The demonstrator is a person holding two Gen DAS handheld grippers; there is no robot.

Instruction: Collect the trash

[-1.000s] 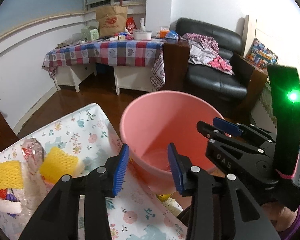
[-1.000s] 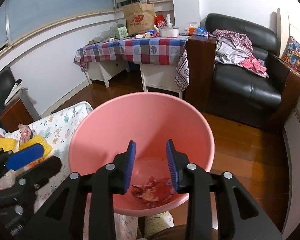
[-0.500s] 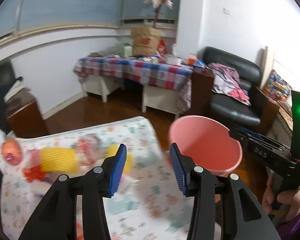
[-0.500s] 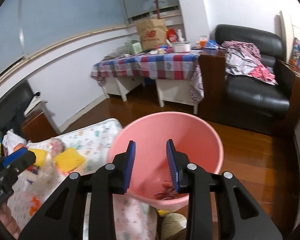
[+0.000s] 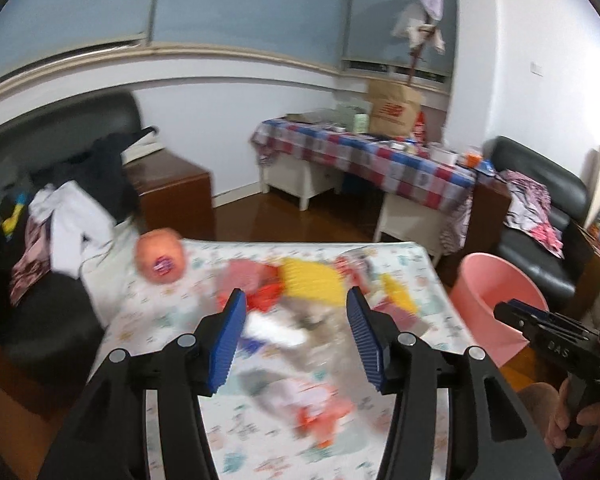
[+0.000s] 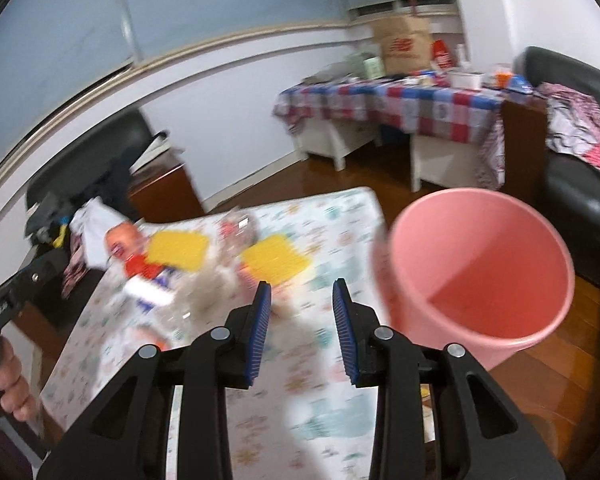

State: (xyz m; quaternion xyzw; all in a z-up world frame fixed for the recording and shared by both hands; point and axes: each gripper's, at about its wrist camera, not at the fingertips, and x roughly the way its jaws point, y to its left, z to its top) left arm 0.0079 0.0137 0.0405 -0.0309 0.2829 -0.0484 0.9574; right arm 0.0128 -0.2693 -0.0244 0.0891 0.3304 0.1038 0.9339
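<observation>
A pink bucket [image 6: 480, 276] stands on the floor right of a table with a floral cloth [image 6: 332, 412]; it also shows in the left wrist view [image 5: 496, 284]. Blurred trash lies on the cloth: yellow foam nets [image 5: 308, 280] [image 6: 274, 260], red and white wrappers [image 5: 266, 300], clear plastic, and an orange fruit [image 5: 160, 260]. My left gripper [image 5: 296, 340] is open and empty above the trash pile. My right gripper [image 6: 302, 336] is open and empty above the cloth, left of the bucket.
A black sofa with clothes [image 5: 540, 216] stands at the right. A side table with a checked cloth [image 5: 364, 160] and a paper bag stands at the back. A dark chair piled with clothes [image 5: 72, 208] is left of the table. The floor is wood.
Both grippers have swung left, away from over the bucket toward the table. The trash pile now sits ahead of the left gripper. Both stay open and empty.
</observation>
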